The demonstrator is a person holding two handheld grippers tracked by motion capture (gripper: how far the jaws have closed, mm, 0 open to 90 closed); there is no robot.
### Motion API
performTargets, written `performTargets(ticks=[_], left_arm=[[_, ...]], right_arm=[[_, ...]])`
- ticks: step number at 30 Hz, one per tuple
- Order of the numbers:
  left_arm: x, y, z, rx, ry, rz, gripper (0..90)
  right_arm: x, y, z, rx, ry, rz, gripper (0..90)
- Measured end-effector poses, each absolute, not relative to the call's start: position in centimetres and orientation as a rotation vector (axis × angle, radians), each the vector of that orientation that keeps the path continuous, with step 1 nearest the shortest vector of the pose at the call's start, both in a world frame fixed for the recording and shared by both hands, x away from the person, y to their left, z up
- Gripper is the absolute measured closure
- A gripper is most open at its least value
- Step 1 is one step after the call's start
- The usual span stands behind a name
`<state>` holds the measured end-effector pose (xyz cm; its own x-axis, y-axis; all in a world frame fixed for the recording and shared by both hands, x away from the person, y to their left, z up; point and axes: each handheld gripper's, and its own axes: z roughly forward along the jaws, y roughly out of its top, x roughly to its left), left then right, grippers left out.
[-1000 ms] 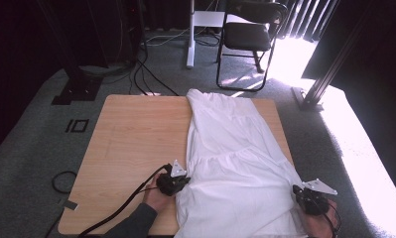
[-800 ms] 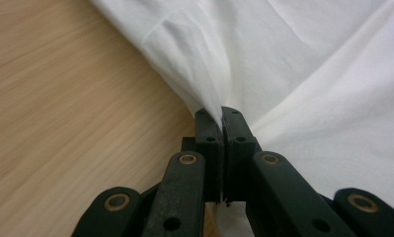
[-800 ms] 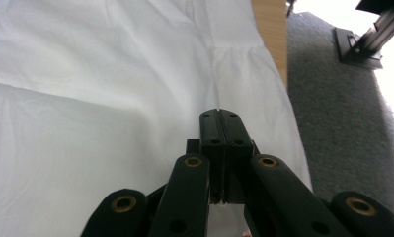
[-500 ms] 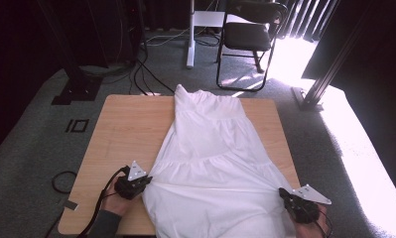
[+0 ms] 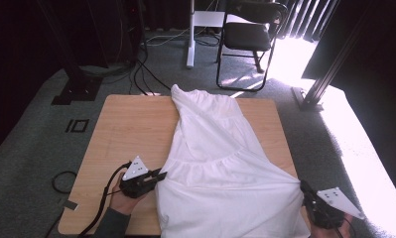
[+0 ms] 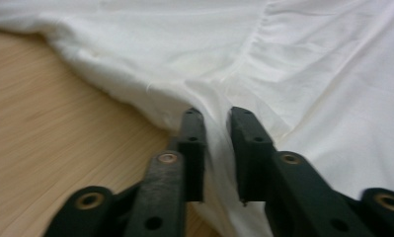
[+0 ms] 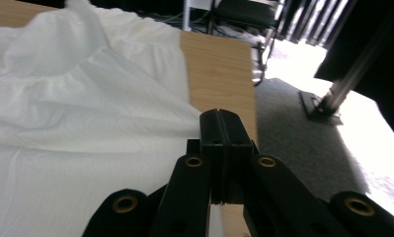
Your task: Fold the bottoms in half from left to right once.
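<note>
One white dress (image 5: 220, 163) is spread on one wooden table (image 5: 126, 129), a single garment and nothing else on the board. Two grippers are in play: the left gripper (image 5: 158, 176) at the dress's near left edge and the right gripper (image 5: 304, 191) at its near right corner, one per hand. Each carries one grey three-cornered plate, so two plates in all, and each shows two black jaws, four altogether. Beyond the table stands one black chair (image 5: 250, 34). One white post (image 5: 190, 34) rises beside it. Several dark cables (image 5: 141, 74) cross the floor, too tangled to count.
</note>
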<state>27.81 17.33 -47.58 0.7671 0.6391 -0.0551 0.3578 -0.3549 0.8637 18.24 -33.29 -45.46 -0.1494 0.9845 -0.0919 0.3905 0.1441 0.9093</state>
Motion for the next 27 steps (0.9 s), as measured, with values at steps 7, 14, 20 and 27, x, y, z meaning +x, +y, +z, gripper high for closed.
performTargets(ticks=[7, 14, 20, 27], left_arm=[[29.1, 14.8, -50.2, 2.107, 0.779, 0.375, 58.9], [30.5, 16.0, -50.5, 2.071, 0.855, 0.407, 52.3], [32.0, 16.4, -50.4, 2.045, 0.881, 0.41, 52.5], [32.8, 16.4, -50.6, 2.017, 0.888, 0.422, 52.4]], right_arm=[[20.7, -35.1, -49.7, 1.467, 1.754, 0.704, 90.0], [23.4, -35.7, -55.6, 1.607, 1.9, 0.646, 90.0], [24.1, -35.1, -54.9, 1.57, 1.913, 0.672, 79.6], [25.7, -33.3, -52.5, 1.484, 1.919, 0.836, 68.5]])
